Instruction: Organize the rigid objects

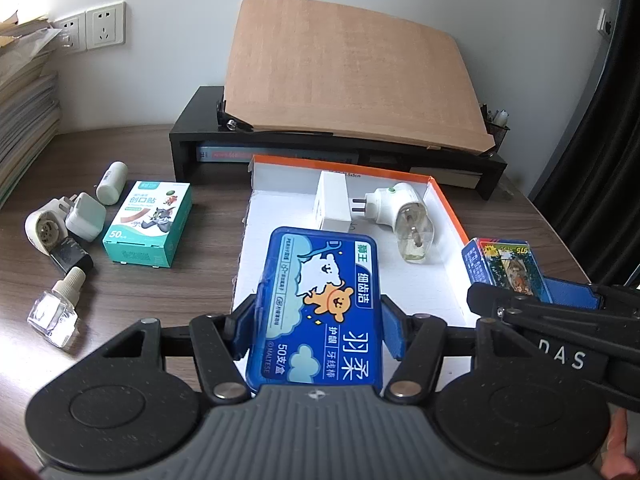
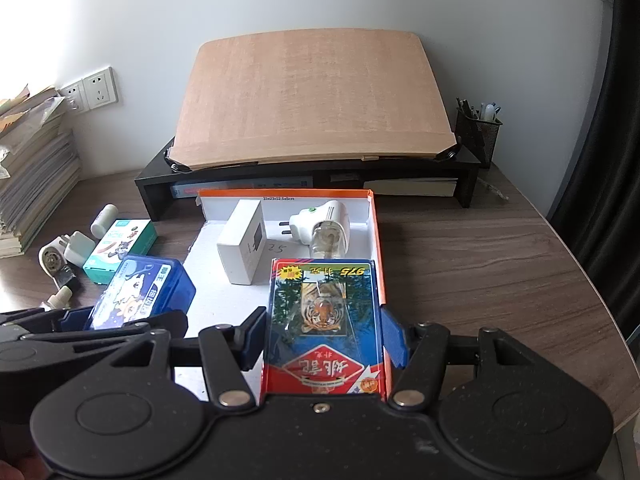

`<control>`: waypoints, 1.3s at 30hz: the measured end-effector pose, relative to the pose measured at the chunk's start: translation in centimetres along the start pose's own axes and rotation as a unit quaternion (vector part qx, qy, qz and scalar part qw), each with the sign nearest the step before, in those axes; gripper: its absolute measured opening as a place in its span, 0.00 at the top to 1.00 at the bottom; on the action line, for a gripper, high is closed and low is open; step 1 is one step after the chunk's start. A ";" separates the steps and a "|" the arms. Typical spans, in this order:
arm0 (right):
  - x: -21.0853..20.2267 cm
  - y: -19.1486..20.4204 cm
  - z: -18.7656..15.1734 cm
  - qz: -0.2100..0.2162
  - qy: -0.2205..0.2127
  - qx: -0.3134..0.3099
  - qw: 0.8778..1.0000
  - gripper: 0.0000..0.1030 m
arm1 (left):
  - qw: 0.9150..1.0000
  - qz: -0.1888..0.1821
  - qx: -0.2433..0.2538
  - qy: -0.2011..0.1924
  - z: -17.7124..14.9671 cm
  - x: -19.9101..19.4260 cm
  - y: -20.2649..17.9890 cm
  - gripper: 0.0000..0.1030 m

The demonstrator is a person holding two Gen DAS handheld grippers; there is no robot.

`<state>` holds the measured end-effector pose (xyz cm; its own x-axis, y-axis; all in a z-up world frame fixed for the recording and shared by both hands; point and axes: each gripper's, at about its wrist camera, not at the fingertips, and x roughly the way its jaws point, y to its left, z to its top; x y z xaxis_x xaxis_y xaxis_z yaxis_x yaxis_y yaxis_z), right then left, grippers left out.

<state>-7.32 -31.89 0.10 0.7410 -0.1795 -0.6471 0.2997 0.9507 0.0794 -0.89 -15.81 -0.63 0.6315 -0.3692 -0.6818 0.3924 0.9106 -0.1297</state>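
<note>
Left gripper [image 1: 316, 316] clamped on a blue floss-pick box [image 1: 316, 304], blue pads pressing both long sides, held above the near edge of the white tray [image 1: 448, 280]. Right gripper [image 2: 324, 336] clamped on a tiger-printed card pack [image 2: 324, 320], held over the near right corner of that tray, close to its orange right wall. Inside the tray, toward the far edge: a white box [image 2: 242, 248] on the left, a plug-in mosquito repeller [image 2: 320, 228] with its bottle toward the far right corner. Left of the tray, on the wooden desk [image 2: 480, 280]: a teal bandage box [image 1: 148, 224], a white bottle [image 1: 112, 182], a white charger [image 1: 84, 216], a clear liquid refill [image 1: 56, 312] nearest the front edge. At the desk's back edge, a black riser [image 2: 464, 168] carrying a tilted wooden board [image 2: 312, 96].
</note>
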 end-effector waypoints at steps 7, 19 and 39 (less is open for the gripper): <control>0.8 0.0 0.4 0.002 0.002 -0.001 1.000 0.31 | 1.000 0.002 -0.001 0.002 0.2 0.5 0.2 0.40; 2.4 0.3 1.1 0.010 0.010 -0.004 1.000 0.31 | 1.000 0.013 -0.005 0.007 0.6 1.3 0.7 0.40; 4.1 0.0 1.2 0.004 0.028 -0.003 1.000 0.31 | 1.000 0.010 -0.004 0.024 1.0 2.9 0.9 0.40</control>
<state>-3.55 -32.93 -1.69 0.7089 -0.1569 -0.6876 0.2895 0.9537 0.0809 1.97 -16.23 -2.04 0.6067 -0.3415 -0.7178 0.3745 0.9193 -0.1209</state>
